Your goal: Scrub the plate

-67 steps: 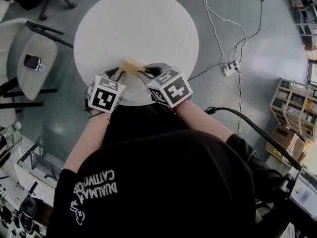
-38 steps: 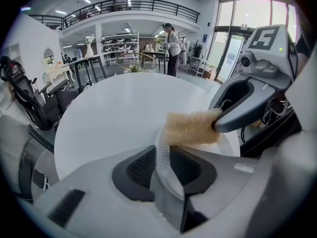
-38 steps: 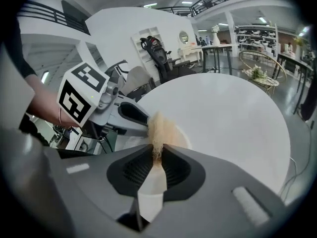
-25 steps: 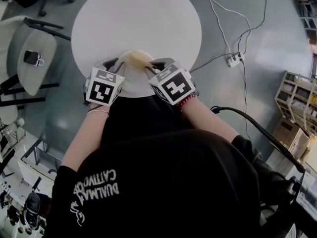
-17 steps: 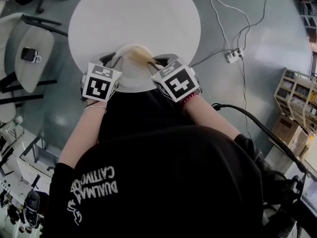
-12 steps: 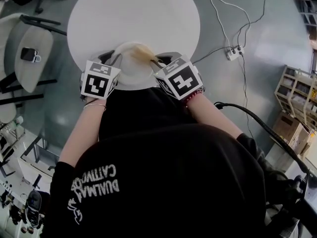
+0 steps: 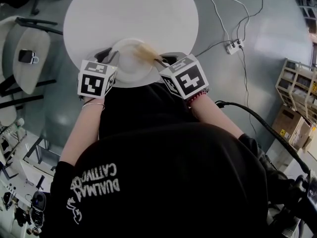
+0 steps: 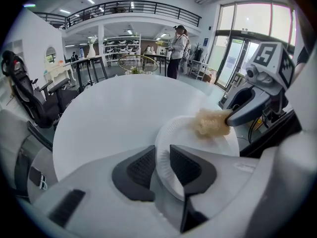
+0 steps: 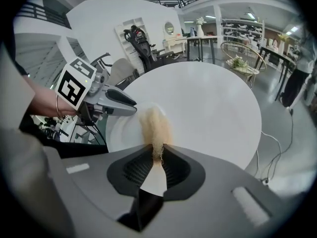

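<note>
Light, thin and easily bent by the look of it, the paper plate (image 7: 128, 67) sits at the round table (image 7: 130, 14)'s near edge, its fluted rim pinched in the left gripper (image 8: 162, 165)'s narrow jaws, while the right gripper (image 9: 157, 163) clamps a soft tan scrubber (image 9: 154, 125) against its face.

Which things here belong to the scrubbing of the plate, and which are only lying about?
Job: plate, gripped at its rim by the left claw; beige scrubber, held in the right claw.
Lying about: power strip on the floor; chair; cardboard box.
</note>
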A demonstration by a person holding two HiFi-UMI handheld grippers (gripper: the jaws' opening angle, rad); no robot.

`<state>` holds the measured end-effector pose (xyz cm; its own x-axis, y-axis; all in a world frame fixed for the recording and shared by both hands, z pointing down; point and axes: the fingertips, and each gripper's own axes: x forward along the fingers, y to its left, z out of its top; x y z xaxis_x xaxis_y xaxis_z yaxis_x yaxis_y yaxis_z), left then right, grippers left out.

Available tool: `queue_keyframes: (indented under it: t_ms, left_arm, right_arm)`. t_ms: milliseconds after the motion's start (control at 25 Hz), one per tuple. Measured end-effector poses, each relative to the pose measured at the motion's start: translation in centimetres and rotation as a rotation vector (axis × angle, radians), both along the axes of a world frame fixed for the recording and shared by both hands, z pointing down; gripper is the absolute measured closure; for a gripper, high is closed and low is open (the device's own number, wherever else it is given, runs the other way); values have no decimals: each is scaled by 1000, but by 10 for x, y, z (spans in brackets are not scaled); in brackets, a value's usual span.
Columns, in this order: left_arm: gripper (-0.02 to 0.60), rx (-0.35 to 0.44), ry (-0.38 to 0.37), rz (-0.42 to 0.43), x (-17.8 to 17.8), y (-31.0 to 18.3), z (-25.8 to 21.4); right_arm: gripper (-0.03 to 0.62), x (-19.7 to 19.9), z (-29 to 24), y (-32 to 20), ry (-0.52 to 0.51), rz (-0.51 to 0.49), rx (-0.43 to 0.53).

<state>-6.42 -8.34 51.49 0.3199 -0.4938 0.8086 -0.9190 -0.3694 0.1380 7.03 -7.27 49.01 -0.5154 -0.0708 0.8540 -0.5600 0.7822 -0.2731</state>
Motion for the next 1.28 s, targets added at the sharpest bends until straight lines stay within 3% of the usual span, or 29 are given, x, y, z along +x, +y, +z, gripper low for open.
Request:
queue_keyframes:
  t_ms: [200,320,440,600,1000,1280]
  left_arm:
    - [489,-6,16,-4,1,-1,1]
    - [489,-7,17,-1,2,-1,1]
    - [491,-22,24,8,6,-2,-1]
    - [494,-30,41,10,8,-5,-4]
    - [489,-15,19,62,6,-3,0]
    - [488,-15,7,63,12,-1,-1]
  right_arm:
    - [536,-8,-22,-11,-130,79,-51]
    - [536,-30,-34,-14,-227,55,-104]
    - [536,-50,-29,-7,-244,37,-187]
    - [536,-70,-15,3,-211,9,-229]
    - [534,-75,7,7,-27,-228,-5]
    - [536,-49,12,13,69,-282,19]
